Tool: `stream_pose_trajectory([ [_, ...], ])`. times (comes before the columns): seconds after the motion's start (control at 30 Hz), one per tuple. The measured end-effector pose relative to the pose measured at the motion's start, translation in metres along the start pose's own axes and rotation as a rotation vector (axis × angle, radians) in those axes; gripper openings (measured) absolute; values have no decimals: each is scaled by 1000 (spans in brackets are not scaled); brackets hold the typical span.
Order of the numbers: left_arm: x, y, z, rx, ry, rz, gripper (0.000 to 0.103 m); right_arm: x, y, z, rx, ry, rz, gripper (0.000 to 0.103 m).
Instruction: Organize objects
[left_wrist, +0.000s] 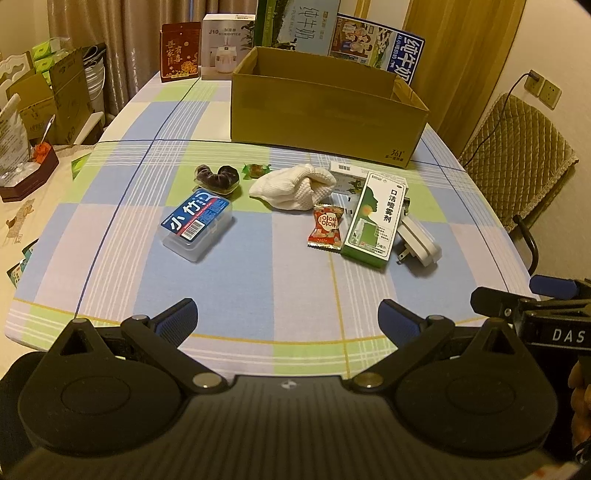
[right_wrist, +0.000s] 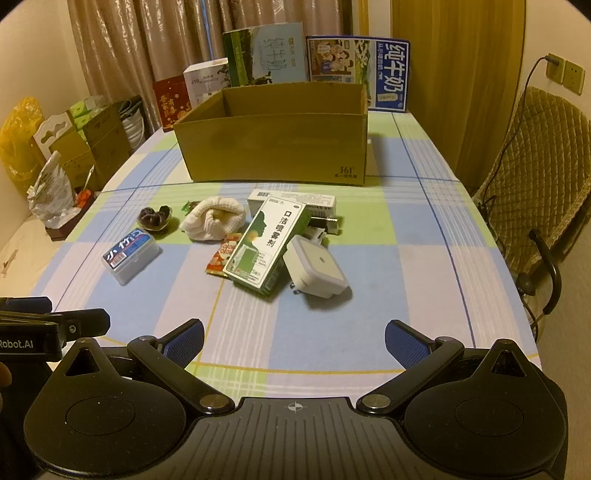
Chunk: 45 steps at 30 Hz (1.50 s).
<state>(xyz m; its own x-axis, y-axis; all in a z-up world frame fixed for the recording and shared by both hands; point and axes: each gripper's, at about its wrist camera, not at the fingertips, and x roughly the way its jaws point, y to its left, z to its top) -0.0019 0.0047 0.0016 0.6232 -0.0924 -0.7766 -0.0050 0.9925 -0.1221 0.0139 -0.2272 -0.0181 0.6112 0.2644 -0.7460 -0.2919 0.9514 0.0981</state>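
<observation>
Both grippers, left gripper (left_wrist: 287, 314) and right gripper (right_wrist: 294, 336), hover wide open over a checked tablecloth (right_wrist: 388, 295); cardboard box (right_wrist: 273, 147) behind, curtains (right_wrist: 147, 40) beyond.

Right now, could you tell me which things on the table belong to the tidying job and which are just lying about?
For the job:
cardboard box
floss case
green medicine box
white plug
white cloth
red candy

Lying about:
milk cartons
humidifier box
chair
</observation>
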Motion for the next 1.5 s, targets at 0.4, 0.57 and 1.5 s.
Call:
stream_pose_trajectory([
  [0.4, 0, 0, 1, -3, 4, 0, 102, 1, -1, 0, 4, 5, 4, 101],
  [0.57, 1, 0, 1, -5, 3, -1, 102, 1, -1, 0, 4, 5, 4, 101],
  [1.5, 8, 3, 7, 2, -14, -8, 102, 14, -18, 4, 28, 23, -1, 101],
])
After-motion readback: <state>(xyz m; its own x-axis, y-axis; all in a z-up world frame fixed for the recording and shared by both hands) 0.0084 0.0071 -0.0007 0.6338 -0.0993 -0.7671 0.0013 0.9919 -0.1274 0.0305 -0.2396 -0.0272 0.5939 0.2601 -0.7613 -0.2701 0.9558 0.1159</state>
